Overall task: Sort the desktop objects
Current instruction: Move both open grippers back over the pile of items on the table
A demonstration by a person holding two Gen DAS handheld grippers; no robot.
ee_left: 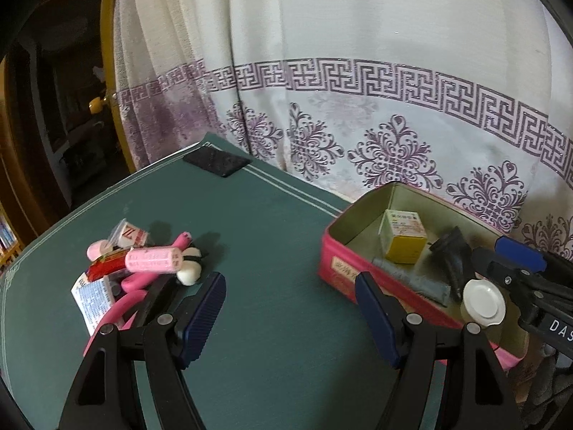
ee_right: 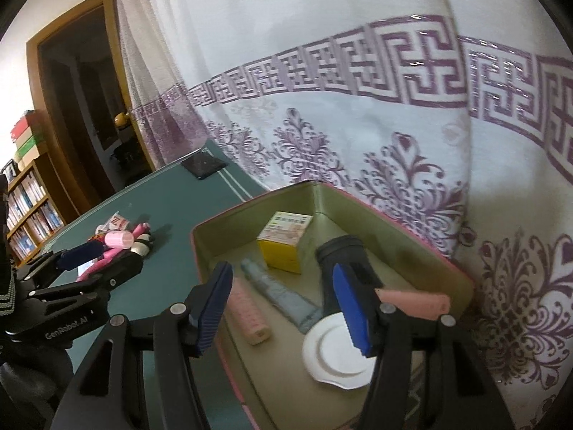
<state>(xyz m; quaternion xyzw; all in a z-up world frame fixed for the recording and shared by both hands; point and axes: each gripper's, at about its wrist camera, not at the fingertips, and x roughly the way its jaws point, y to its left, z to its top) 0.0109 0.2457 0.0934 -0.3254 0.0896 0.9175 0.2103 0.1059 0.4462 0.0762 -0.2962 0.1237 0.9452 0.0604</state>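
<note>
A pink tin box stands at the right of the green table. It holds a yellow carton, a grey tube, a pink tube, a black flashlight-like thing and a white lid. A pile of loose items lies at the left, among them a pink cylinder, pink scissors and a white packet. My left gripper is open over bare table between pile and tin. My right gripper hangs open over the tin, nothing between its pads.
A black flat pad lies at the table's far corner. A white curtain with purple patterns hangs right behind the table and tin. A dark doorway and a bookshelf are at the left.
</note>
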